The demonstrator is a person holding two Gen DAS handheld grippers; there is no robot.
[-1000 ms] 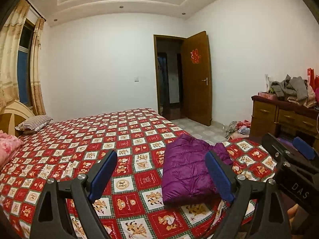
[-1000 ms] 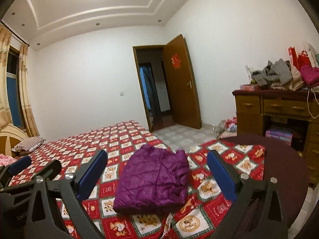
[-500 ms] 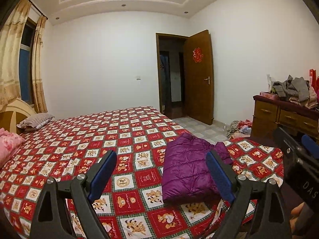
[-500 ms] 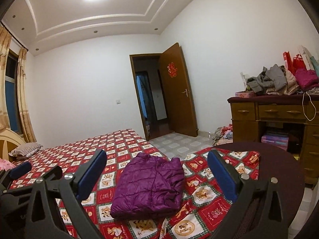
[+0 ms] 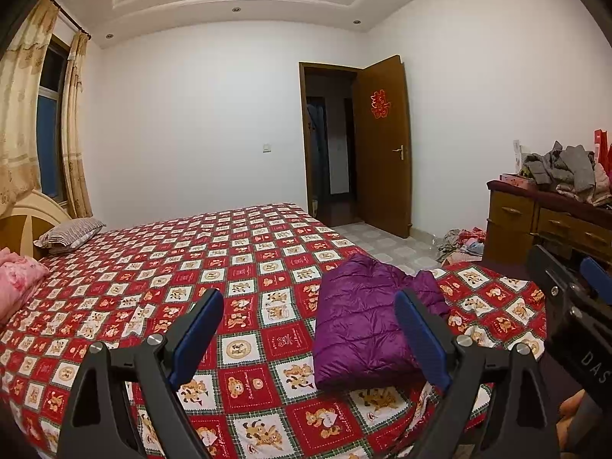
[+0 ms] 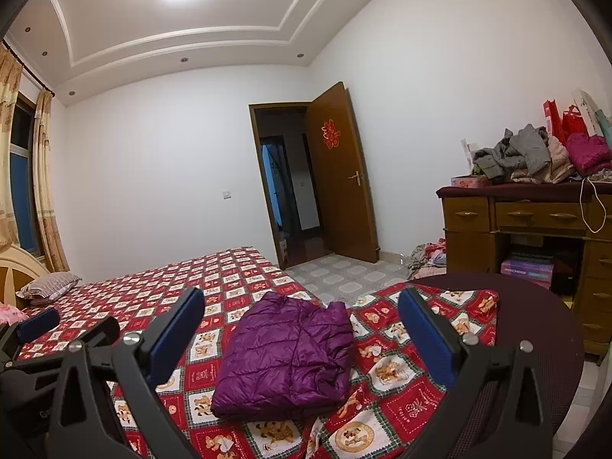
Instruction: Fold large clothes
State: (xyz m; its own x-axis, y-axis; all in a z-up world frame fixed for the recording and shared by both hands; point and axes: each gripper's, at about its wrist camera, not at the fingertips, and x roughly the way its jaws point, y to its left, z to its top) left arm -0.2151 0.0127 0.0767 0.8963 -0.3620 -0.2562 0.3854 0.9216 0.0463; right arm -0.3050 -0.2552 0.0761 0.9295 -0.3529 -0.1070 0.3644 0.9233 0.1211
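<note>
- Left wrist view: the left gripper [image 5: 310, 338] has its jaws spread wide with nothing in them. It hangs above the red bear-print bedspread [image 5: 244, 267]. The purple puffy jacket [image 5: 367, 321] lies folded on the bed near the right corner, just past the right blue pad. Part of the right gripper [image 5: 573, 306] shows at the right edge.
- Right wrist view: the right gripper [image 6: 302, 334] is wide apart too and holds nothing. The purple puffy jacket [image 6: 287, 355] lies flat on the bedspread [image 6: 401, 378], seen between the two blue pads, not touched. Clothes [image 6: 528, 157] are piled on a wooden dresser [image 6: 535, 216] at the right.
</note>
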